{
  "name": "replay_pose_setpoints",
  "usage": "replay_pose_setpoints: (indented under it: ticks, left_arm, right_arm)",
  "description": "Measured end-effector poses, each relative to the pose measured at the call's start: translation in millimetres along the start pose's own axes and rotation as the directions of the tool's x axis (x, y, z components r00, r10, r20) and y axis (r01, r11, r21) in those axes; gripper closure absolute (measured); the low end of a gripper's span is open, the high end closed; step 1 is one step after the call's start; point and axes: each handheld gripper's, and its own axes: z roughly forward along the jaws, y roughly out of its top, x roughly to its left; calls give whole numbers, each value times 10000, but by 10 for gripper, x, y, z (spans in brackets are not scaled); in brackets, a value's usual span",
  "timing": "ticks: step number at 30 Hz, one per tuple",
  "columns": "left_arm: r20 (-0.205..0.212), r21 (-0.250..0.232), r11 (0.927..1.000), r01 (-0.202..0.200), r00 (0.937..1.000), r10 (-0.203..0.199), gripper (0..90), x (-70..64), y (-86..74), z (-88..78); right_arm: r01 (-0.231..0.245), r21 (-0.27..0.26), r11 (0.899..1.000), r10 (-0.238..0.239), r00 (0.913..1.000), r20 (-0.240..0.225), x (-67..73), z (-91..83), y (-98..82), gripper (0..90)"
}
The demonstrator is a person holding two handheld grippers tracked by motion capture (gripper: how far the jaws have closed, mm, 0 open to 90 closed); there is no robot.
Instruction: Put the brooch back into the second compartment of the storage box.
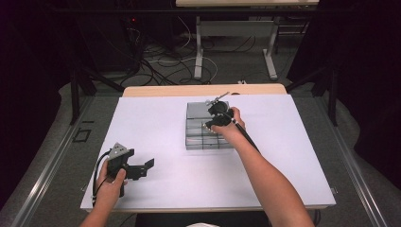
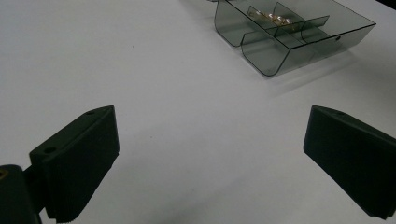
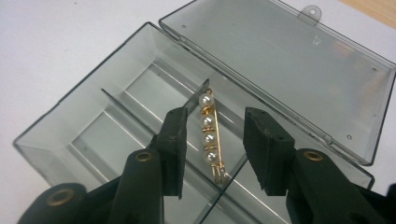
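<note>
A clear grey plastic box (image 1: 201, 137) with dividers lies open in the middle of the white table top, its lid (image 3: 289, 60) folded flat behind it. A gold pin with several white pearls (image 3: 208, 135) rests in one compartment against a divider. My right gripper (image 3: 217, 123) hovers over the box (image 3: 93, 135), jaws apart on either side of the pin, pads clear of it. In the high view the right gripper (image 1: 213, 117) sits above the box's far half. My left gripper (image 1: 144, 166) rests near the front left with its jaws wide apart (image 2: 210, 126) and nothing between them.
A white sheet (image 1: 156, 118) covers the table; a wooden strip (image 1: 203, 90) shows along its far edge. The box (image 2: 299, 37) lies ahead and to the right in the left gripper view. Cables and another table's legs (image 1: 198, 56) stand on the floor beyond.
</note>
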Motion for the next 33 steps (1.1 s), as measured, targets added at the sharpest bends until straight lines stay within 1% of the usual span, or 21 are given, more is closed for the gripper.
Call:
replay_pose_setpoints:
  ticks: [1, 2, 4, 5, 7, 8, 9, 10, 12, 15, 17, 18, 20, 21, 23, 24, 26, 28, 29, 30, 33]
  left_arm:
    - [-2, 2, 10000, 2, 10000, -2, 33, 0, 0, 0]
    - [-6, 3, 10000, -2, 10000, 2, 33, 0, -1, 1]
    - [-7, 4, 10000, -2, 10000, 2, 33, 0, -1, 0]
    - [-4, 3, 10000, 0, 10000, 0, 33, -1, 0, 0]
    - [-6, 6, 10000, -2, 10000, 2, 33, -1, 0, 1]
    - [-6, 1, 10000, 6, 10000, -6, 33, -1, -1, 2]
    - [-6, 1, 10000, 3, 10000, -3, 33, -1, -1, 3]
    - [4, 3, 10000, -14, 10000, 14, 33, -1, 0, 5]
    - [-12, 11, 10000, -11, 10000, 11, 33, -3, -1, 5]
    - [-4, -3, 10000, -12, 10000, 12, 33, -5, -1, 7]
    - [-8, -6, 10000, -9, 10000, 9, 33, -6, -1, 7]
    - [-5, -6, 10000, -6, 10000, 6, 33, -6, -1, 6]
    - [-9, -1, 10000, -19, 10000, 19, 33, -7, -1, 7]
    - [2, -1, 10000, -23, 10000, 23, 33, -8, -1, 7]
    - [2, 1, 10000, -34, 10000, 34, 33, -10, -1, 10]
    - [6, 2, 10000, -32, 10000, 32, 33, -10, -1, 10]
    - [6, 14, 10000, -29, 10000, 29, 33, -11, -1, 12]
    - [11, -15, 10000, -32, 10000, 32, 33, -11, -2, 17]
    - [10, -5, 10000, -34, 10000, 34, 33, -11, -2, 17]
    - [13, -8, 10000, -32, 10000, 32, 33, -10, -2, 17]
    - [11, 28, 10000, -41, 10000, 41, 33, -9, -2, 17]
  right_arm:
    - [-72, 16, 10000, 72, 10000, -10, 14, -9, 1, 581]
    - [15, -2, 10000, -15, 10000, -89, 20, -29, -3, 571]
    - [11, -86, 10000, -12, 10000, -96, 44, -43, -6, 559]
    - [8, -92, 10000, -9, 9998, -192, 50, -62, -13, 553]
    - [57, -349, 9994, -60, 9999, -91, 62, -76, -28, 533]
    - [91, -282, 9996, -94, 9999, -100, 64, -99, -34, 526]
    - [2, -478, 9989, -8, 9999, -128, 66, -105, -46, 521]
    - [17, -423, 9991, -22, 9999, -111, 67, -125, -50, 517]
    - [175, -554, 9983, -185, 9997, -176, 64, -152, -66, 511]
    - [147, -687, 9975, -159, 9997, -165, 71, -202, -92, 505]
    - [171, -659, 9977, -181, 9997, -143, 71, -238, -107, 504]
    - [223, -664, 9975, -235, 9996, -175, 71, -263, -117, 505]
    - [426, -976, 9943, -454, 9986, -263, 60, -286, -138, 497]
    - [502, -1132, 9923, -529, 9984, -207, 58, -299, -153, 491]
    - [520, -1120, 9923, -545, 9983, -194, 58, -328, -178, 491]
    - [628, -1172, 9911, -657, 9976, -208, 52, -339, -193, 491]
    - [578, -1254, 9904, -615, 9978, -255, 63, -368, -220, 488]
    - [545, -1254, 9906, -580, 9980, -240, 77, -403, -242, 444]
    - [494, -1284, 9905, -517, 9985, -151, 90, -423, -256, 436]
    - [631, -1386, 9883, -659, 9977, -163, 93, -438, -267, 432]
    - [605, -1614, 9850, -650, 9976, -224, 133, -492, -309, 387]
